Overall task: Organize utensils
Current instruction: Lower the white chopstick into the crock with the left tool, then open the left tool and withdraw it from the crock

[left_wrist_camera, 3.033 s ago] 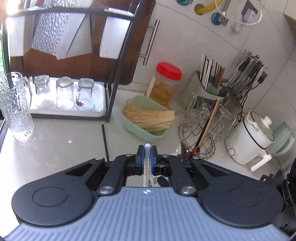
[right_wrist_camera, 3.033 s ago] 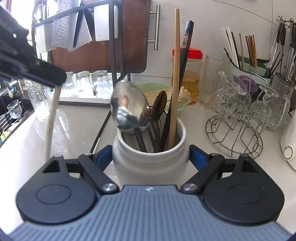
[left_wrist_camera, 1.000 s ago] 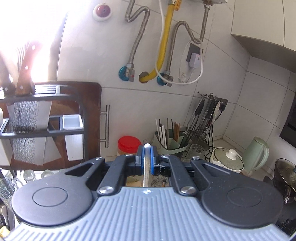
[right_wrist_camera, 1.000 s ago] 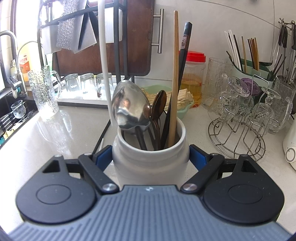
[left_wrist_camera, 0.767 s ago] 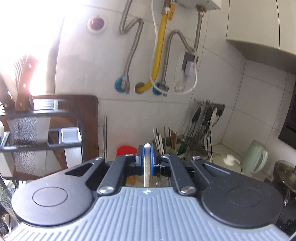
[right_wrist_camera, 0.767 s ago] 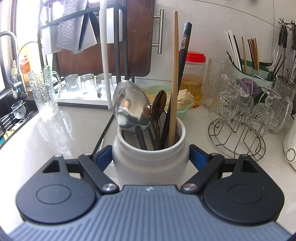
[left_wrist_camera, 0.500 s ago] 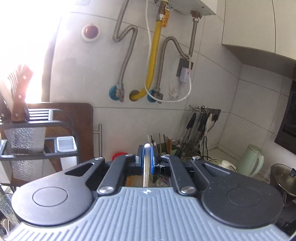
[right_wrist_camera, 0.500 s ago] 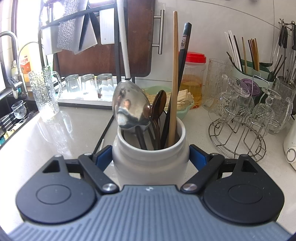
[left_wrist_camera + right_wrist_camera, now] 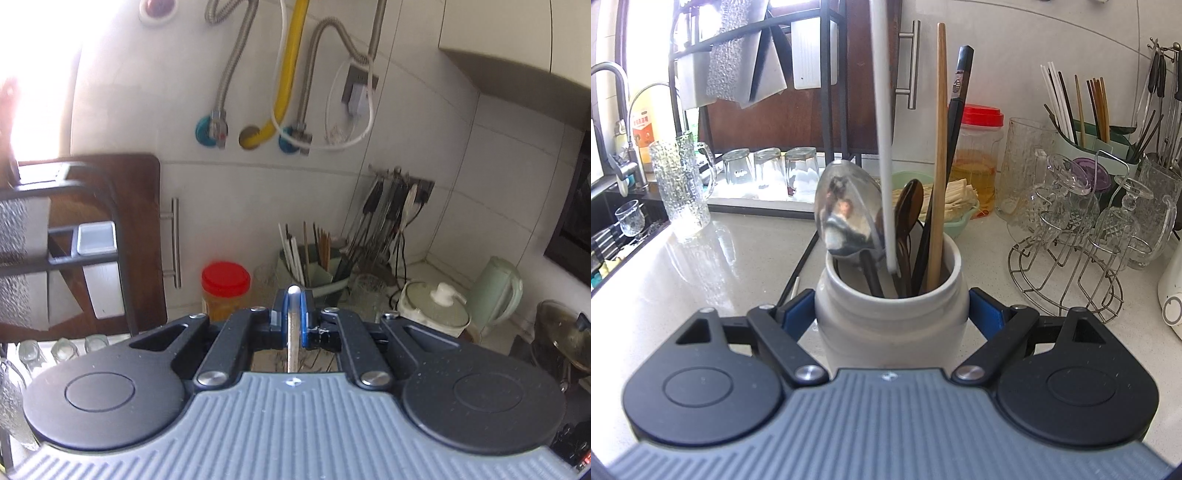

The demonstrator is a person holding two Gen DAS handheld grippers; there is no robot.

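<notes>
**Lowering a white chopstick into the crock**

Hanging almost upright, a slim white chopstick (image 9: 884,147) has its smooth, rounded tip just inside the mouth of the crock (image 9: 892,314), beside the bowl of a large steel spoon (image 9: 849,214). Its upper end is pinched between the blue pads of the left gripper (image 9: 294,314), whose jaws are clenched on it; seen from the left wrist, the stick is a pale, narrow bar standing between the pads.

The crock is a squat, glazed, off-white stoneware jar with a thick rolled rim. The right gripper (image 9: 892,317) has its jaws clasped against the jar's two sides, blue pads touching the glaze. Inside stand the mirror-bright spoon, a dark brown wooden spoon (image 9: 908,206), a tall pale wooden chopstick (image 9: 938,147) and a black square-sectioned chopstick (image 9: 956,122).

The jar sits on a glossy, pale speckled bench (image 9: 720,266). A black chopstick (image 9: 799,266) lies flat on it just left of the jar. Further back are a green basket (image 9: 960,221) of thin wooden sticks, a clear jar with a red lid (image 9: 980,147), a wire rack (image 9: 1067,258) of upturned cut-glass cups, a textured glass pitcher (image 9: 683,184) and a black metal shelf (image 9: 827,74). White wall tiles (image 9: 424,129) carry corrugated steel hoses and a yellow pipe (image 9: 284,74).
</notes>
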